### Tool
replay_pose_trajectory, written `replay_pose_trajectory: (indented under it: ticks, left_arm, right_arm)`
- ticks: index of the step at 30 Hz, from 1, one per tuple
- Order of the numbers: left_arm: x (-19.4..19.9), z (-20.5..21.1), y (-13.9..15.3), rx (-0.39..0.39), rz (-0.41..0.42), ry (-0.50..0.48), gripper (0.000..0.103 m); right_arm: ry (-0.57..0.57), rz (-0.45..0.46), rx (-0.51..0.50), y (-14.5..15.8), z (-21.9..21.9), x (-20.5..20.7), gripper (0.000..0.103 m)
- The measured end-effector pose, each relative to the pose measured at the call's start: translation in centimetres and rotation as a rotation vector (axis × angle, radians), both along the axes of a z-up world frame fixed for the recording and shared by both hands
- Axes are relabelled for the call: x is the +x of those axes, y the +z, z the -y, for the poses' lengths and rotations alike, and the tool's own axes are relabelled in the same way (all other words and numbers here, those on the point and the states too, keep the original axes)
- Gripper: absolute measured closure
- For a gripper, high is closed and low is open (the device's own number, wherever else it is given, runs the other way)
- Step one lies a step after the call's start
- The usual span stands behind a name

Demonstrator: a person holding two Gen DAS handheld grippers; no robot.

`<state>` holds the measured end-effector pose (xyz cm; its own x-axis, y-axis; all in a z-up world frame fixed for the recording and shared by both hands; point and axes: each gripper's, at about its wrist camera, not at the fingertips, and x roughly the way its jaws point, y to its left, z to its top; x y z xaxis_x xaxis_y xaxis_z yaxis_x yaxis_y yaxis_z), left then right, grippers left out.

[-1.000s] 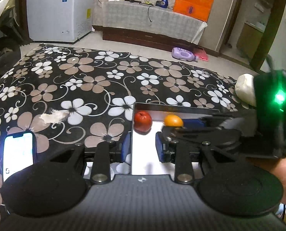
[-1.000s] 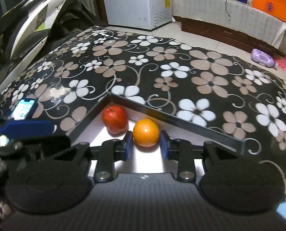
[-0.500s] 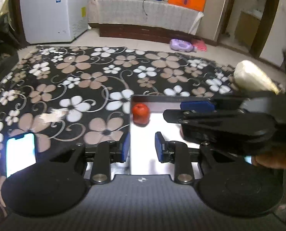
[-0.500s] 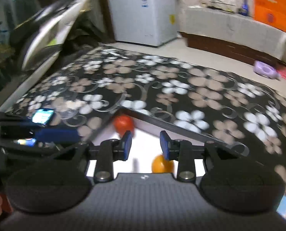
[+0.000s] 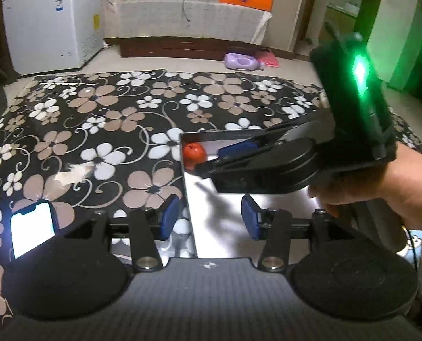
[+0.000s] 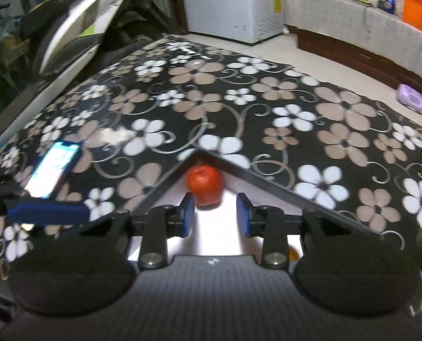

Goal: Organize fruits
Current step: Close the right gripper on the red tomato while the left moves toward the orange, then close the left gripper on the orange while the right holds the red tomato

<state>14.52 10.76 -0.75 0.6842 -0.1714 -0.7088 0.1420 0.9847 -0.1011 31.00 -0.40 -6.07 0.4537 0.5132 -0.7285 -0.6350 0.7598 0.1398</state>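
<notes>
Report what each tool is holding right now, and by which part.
Nothing is held. The left tool is open over the tray; the right tool is open, and the red apple lies beyond its tips, ungripped.

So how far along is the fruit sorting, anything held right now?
Done: red apple sits in the tray at its far corner; a sliver of orange shows low by the right gripper, apparently in the tray too. In hand: nothing; it and the left gripper are open and empty. Left: unclear, no other fruit in view.
</notes>
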Motion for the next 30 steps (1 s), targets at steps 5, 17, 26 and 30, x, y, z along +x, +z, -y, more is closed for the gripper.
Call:
replay_pose_trajectory:
  ticks: [5,17,26,30]
  left_arm:
    - [0.0,0.6,0.0,-0.001,-0.002,-0.022,0.049]
    - [1.4,2.4,-0.7,-0.008,-0.025,-0.041,0.049]
    - [5.1,6.3,-2.8,-0.001,-0.05,-0.037,0.048]
    - [6.6,8.1,-4.0,0.014,-0.071,-0.021,0.048]
  right_arm:
    - [0.013,0.039,-0.071,-0.8,-1.8,-0.2,0.067]
    - [-0.016,0.075,-0.035,0.5,-0.1,-0.4,0.072]
    - [-0.204,0.107,0.096,5.1,9.9,-4.4,0.076]
    - [-0.241,0.082,0.063,3.8,12.0,-5.3,0.076]
